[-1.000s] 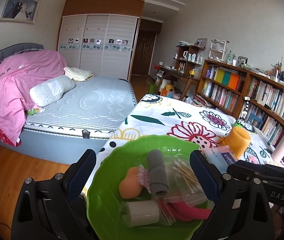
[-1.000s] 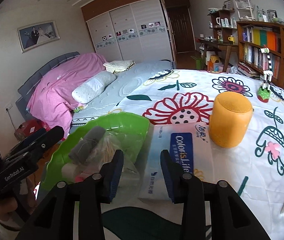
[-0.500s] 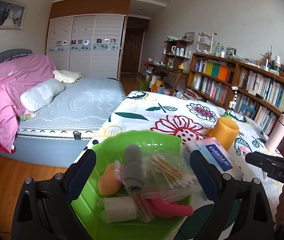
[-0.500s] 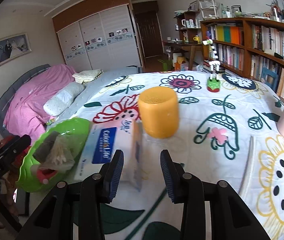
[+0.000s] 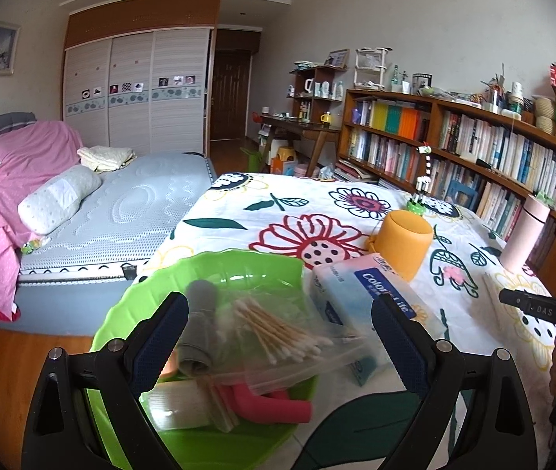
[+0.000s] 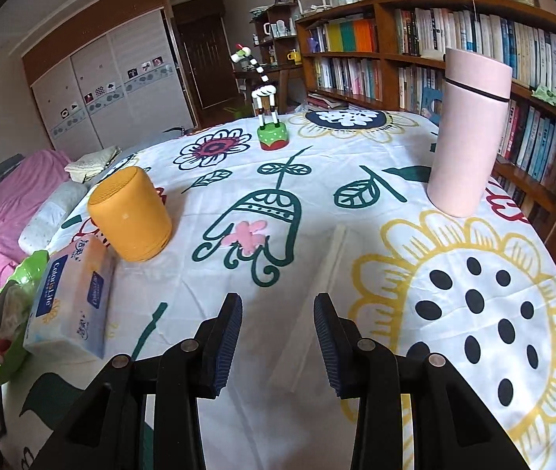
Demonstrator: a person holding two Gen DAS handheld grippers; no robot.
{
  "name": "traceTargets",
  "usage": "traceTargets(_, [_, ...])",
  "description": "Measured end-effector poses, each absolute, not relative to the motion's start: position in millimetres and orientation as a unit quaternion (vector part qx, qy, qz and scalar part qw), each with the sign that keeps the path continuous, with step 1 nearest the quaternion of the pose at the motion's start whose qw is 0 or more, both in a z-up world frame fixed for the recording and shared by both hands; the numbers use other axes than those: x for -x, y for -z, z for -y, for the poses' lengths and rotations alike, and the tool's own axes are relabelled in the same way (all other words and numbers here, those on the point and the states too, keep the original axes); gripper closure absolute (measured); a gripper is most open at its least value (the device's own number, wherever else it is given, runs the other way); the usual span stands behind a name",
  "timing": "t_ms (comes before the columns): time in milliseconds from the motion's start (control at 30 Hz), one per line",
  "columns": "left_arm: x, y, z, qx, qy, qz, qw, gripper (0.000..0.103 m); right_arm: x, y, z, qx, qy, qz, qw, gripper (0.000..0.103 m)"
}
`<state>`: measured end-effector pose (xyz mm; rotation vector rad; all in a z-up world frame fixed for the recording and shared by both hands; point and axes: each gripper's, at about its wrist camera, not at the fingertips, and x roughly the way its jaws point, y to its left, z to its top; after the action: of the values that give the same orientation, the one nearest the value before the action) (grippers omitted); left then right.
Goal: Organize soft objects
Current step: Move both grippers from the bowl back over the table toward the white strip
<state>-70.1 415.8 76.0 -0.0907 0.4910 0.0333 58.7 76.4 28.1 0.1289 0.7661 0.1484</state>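
A green bowl (image 5: pixel 215 258) sits at the table's near corner. In it lie a grey rolled cloth (image 5: pixel 199 313), a clear bag of cotton swabs (image 5: pixel 278 329), a pink piece (image 5: pixel 274 405) and a white roll (image 5: pixel 176 407). My left gripper (image 5: pixel 278 333) hovers open over the bowl, fingers wide on either side of the swab bag, gripping nothing. A tissue pack (image 5: pixel 376 297) lies against the bowl's right side. My right gripper (image 6: pixel 278 337) is open over the floral tablecloth, well right of the tissue pack (image 6: pixel 70 305) and bowl (image 6: pixel 31 262).
An orange cylinder (image 6: pixel 129 215) stands behind the tissue pack. A tall pink tumbler (image 6: pixel 466 133) stands at the far right, a striped toy on a green base (image 6: pixel 272 133) at the back. A pale raised strip (image 6: pixel 329 266) crosses the cloth. Bookshelves (image 6: pixel 473 47) line the right; a bed (image 5: pixel 129 211) lies left.
My right gripper has swung right, away from the bowl and tissue pack, toward the pink tumbler side. The left gripper has stayed open over the bowl, turning slightly right.
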Motion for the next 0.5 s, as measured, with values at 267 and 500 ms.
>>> traceTargets(267, [66.2, -77.2, -394.8, 0.027, 0.007, -0.251, 0.967, 0.008, -78.0, -13.8, -68.6, -0.071, -0.075, -0.396, 0.912, 0.062])
traceTargets(500, [62.9, -81.8, -379.7, 0.020, 0.030, -0.253, 0.967, 0.008, -93.4, -5.5, -67.6, -0.058, -0.067, -0.407, 0.909, 0.062])
